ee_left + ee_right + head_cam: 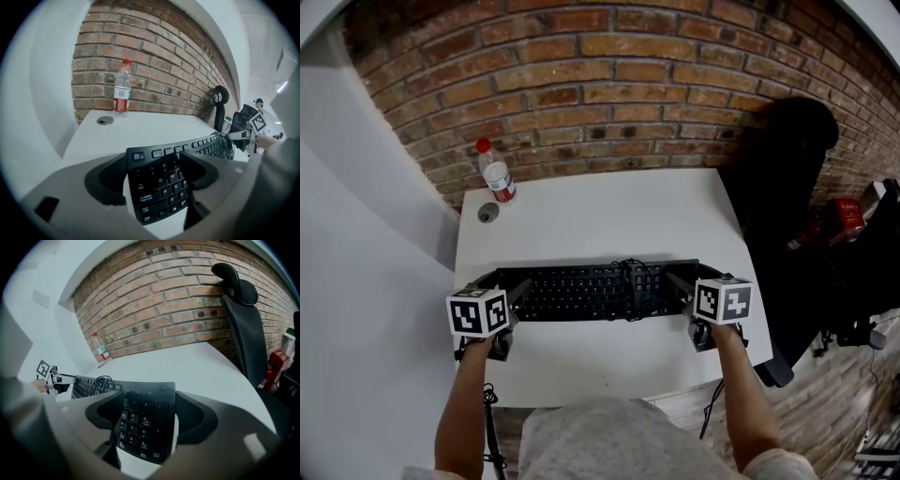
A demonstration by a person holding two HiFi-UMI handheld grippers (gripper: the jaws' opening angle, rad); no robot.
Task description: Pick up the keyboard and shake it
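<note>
A black keyboard (581,291) lies across the white table (600,216), with its cable (630,277) coiled on the keys right of the middle. My left gripper (502,281) is at its left end and stands open. In the left gripper view the Esc corner of the keyboard (159,187) shows between the jaws, with a strip of white table between the outer jaw and the keyboard's edge. My right gripper (696,279) is open at the right end. There the number pad (140,427) shows between the jaws, again with a white strip beside the outer jaw.
A clear water bottle (497,173) with a red cap stands at the table's back left, next to a round cable hole (488,213). A black office chair (787,187) stands close to the table's right side, with a red object (846,217) beyond it. A brick wall runs behind.
</note>
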